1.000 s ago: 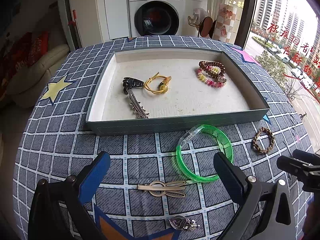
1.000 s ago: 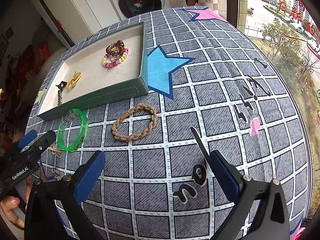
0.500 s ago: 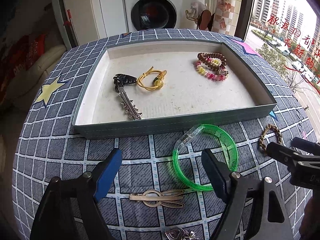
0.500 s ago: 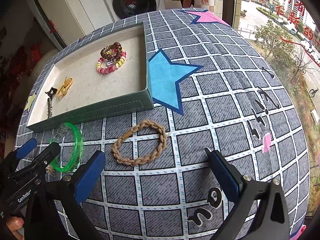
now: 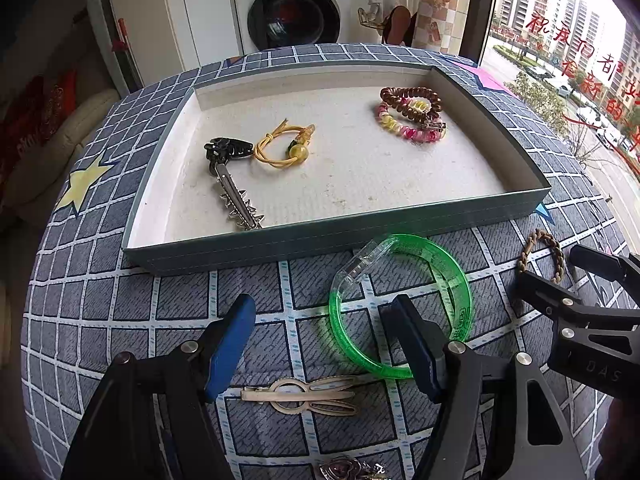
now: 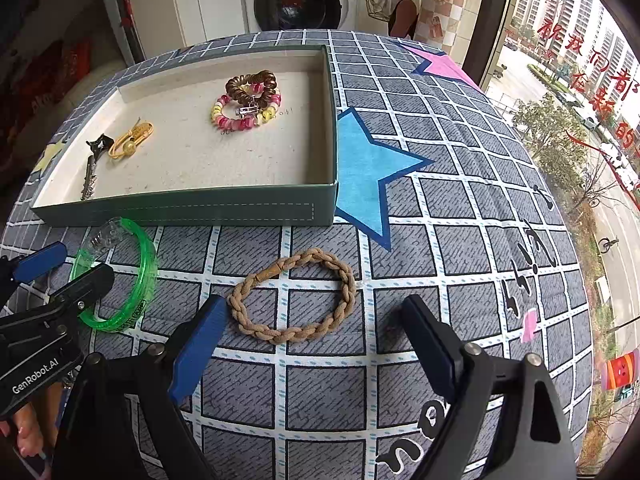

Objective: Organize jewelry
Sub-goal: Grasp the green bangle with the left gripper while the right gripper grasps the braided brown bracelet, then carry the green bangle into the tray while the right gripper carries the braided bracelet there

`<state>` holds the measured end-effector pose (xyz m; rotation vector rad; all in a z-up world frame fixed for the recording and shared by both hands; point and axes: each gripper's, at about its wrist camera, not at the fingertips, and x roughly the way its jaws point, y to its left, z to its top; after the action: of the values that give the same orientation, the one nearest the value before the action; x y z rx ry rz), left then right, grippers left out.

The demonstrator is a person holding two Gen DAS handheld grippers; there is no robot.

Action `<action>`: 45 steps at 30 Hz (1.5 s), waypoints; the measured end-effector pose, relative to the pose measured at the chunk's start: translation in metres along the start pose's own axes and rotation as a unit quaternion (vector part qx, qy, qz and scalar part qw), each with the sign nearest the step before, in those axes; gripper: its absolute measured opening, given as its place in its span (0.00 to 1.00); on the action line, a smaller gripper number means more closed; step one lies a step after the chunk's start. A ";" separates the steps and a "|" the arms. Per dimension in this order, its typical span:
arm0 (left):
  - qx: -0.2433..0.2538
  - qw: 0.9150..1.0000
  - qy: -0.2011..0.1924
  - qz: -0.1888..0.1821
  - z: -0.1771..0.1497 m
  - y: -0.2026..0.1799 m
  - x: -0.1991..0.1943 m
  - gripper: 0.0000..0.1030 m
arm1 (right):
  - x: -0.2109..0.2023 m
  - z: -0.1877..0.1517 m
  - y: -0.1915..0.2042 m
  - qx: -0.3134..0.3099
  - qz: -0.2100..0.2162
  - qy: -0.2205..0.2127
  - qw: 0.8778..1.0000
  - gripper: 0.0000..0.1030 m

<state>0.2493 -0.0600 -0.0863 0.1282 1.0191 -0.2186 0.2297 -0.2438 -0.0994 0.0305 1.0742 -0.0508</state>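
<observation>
Left gripper [image 5: 324,336] spread, its right finger inside the green bangle [image 5: 400,304]; right gripper [image 6: 316,328] spread around the braided bracelet [image 6: 292,296]. Both lie near the tray's [image 6: 180,210] front wall, at 12 o'clock.

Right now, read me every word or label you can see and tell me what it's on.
"GenRobot.AI": body of the left gripper.
"DAS": body of the right gripper.
Red Chinese characters on the window: partly cut off.
Washing machine badge, green bangle label: too small to read.
</observation>
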 end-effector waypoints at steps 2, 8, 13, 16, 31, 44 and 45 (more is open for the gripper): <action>0.002 1.000 0.002 -0.003 0.000 -0.003 0.000 0.80 | -0.004 -0.001 0.001 -0.004 0.003 -0.001 1.000 0.69; 0.006 1.000 0.005 -0.002 0.000 -0.007 -0.002 0.73 | -0.010 -0.001 0.001 -0.022 0.012 0.002 1.000 0.44; 0.021 1.000 0.002 -0.015 -0.001 -0.014 -0.006 0.34 | -0.012 -0.001 0.001 -0.034 0.019 0.003 0.999 0.19; 0.023 1.000 0.000 -0.021 -0.002 -0.016 -0.009 0.19 | -0.014 -0.003 0.001 -0.038 0.020 0.001 0.999 0.13; 0.014 0.998 -0.035 -0.049 -0.015 -0.010 -0.042 0.19 | -0.044 -0.019 -0.026 0.001 0.082 -0.015 0.997 0.12; -0.004 0.996 -0.074 -0.054 0.004 0.007 -0.075 0.19 | -0.080 0.001 -0.026 0.001 0.121 -0.052 0.991 0.12; -0.005 0.996 -0.077 -0.052 0.007 0.008 -0.076 0.19 | -0.082 0.005 -0.025 0.002 0.124 -0.055 0.991 0.12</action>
<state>0.2190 -0.0441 -0.0176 0.0492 0.8739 -0.3135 0.1935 -0.2669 -0.0252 0.1624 0.9531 0.1685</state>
